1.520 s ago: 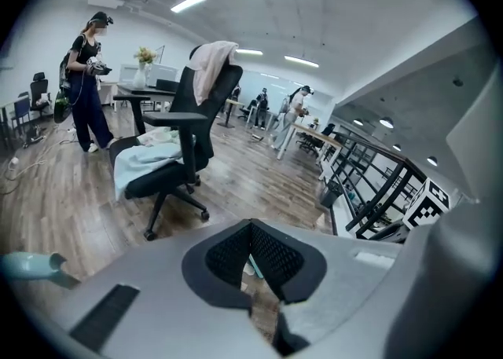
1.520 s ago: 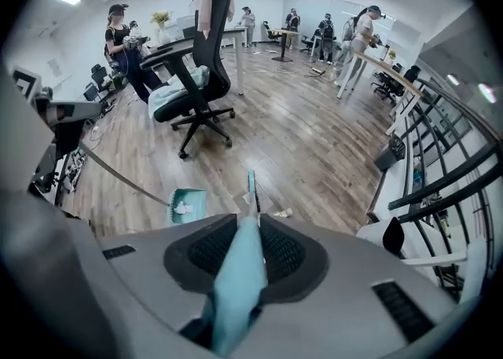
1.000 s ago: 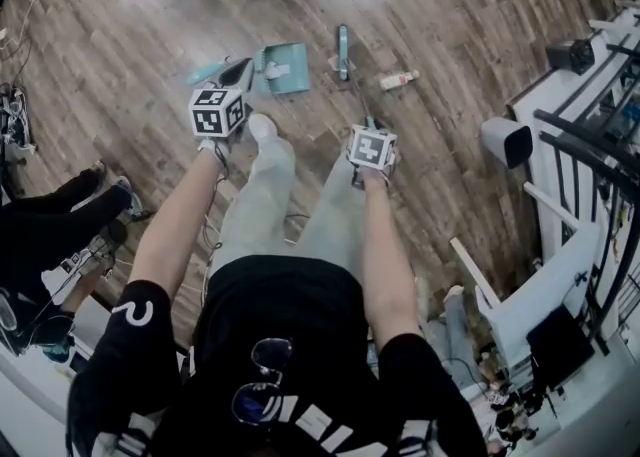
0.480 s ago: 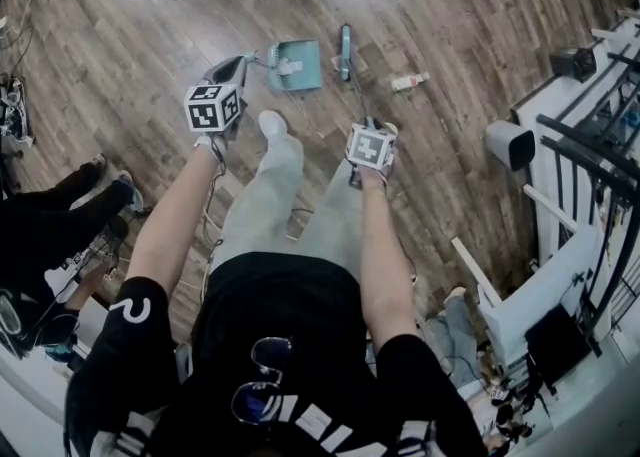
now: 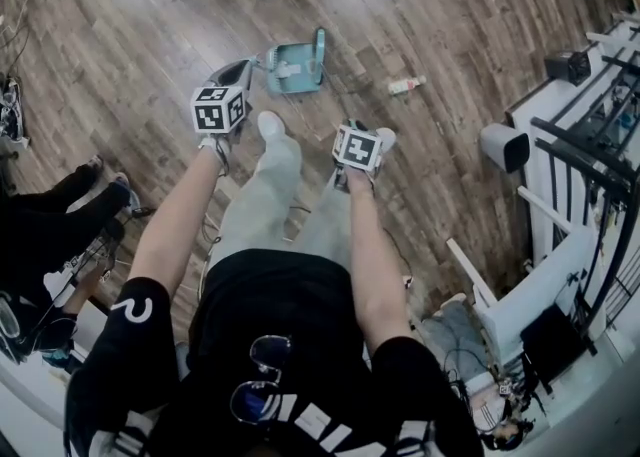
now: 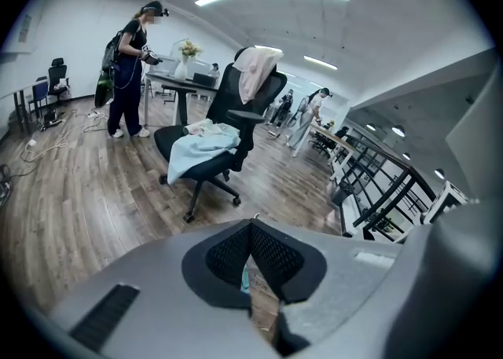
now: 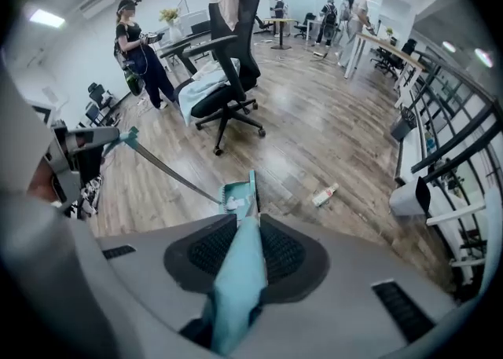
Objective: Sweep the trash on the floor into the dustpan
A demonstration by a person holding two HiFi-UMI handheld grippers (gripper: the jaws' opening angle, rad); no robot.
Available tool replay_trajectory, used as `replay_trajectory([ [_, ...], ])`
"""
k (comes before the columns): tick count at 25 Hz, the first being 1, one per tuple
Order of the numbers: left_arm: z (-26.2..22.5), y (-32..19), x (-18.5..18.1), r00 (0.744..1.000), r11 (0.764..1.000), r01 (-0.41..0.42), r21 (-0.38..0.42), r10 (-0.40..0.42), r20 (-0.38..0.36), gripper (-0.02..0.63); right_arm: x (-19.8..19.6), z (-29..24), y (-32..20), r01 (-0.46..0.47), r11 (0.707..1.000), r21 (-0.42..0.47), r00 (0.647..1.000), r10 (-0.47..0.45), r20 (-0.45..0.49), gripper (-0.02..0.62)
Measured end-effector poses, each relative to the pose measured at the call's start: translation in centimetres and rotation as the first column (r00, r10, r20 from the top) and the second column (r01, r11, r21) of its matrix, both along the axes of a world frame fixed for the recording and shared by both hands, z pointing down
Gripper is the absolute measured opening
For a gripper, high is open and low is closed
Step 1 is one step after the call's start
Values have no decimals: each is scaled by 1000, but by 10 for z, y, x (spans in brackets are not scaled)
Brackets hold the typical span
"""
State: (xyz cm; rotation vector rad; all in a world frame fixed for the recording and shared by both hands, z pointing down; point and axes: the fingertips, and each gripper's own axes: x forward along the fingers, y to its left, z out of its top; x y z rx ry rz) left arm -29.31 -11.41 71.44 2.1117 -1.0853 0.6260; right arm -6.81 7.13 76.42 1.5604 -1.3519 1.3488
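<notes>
Right now: left tool (image 6: 251,230) is clamped on a thin teal bar, the dustpan handle (image 7: 163,167). The jaws are nearly together, with only the bar between them. Right tool (image 7: 247,225) is clenched on the teal broom handle (image 7: 238,280), which runs out between the jaws toward the floor (image 5: 150,25).

Head view: left tool (image 5: 238,71) sits just left of the dustpan (image 5: 292,71). Right tool (image 5: 346,127) is lower and to the right, near the person's shoe. The long handle runs from the left tool down to the pan's rear edge.

Dustpan (image 7: 233,191) is flat on the floor ahead of the person's feet. White scraps (image 5: 287,70) are inside it. Broom head (image 5: 320,47) stands along the pan's right edge, touching it; the right gripper view shows the same, broom head (image 7: 252,184) upright against the pan.

Small bottle (image 5: 405,85) lies on its side on the floor to the right, apart from pan and broom, also at (image 7: 324,194).

Office chair (image 6: 214,141) with cloth draped over it stands beyond the pan.
</notes>
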Motion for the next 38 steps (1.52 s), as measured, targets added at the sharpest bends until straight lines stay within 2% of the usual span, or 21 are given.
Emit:
replay_trajectory([
  [3,0,0,0,1000,1000,-12,-5,12,1,-2,4,-6,-10,-17,999,33,1000,16,6,84],
  [8,-1,-1,-1,1000,1000,-20,-24,20,10,-2,9,-13,-13,-106,993,50,991,101,87,84],
  [13,-8,-4,3,1000,999,-13,-38,14,17,-2,23,-23,-12,-96,993,72,994,92,62,84],
  [17,-26,-6,29,999,999,-46,-22,47,24,-2,49,-36,-6,-131,988,84,990,126,60,84],
  [22,-55,-2,100,993,993,-118,5,118,10,-2,103,-57,8,-192,975,114,980,185,66,84],
  [30,-91,20,240,976,976,-215,22,215,-14,-2,228,-95,40,-310,940,146,951,303,65,84],
  [38,-110,48,384,943,943,-329,41,330,-28,-2,369,-110,93,-442,879,178,896,442,43,84],
])
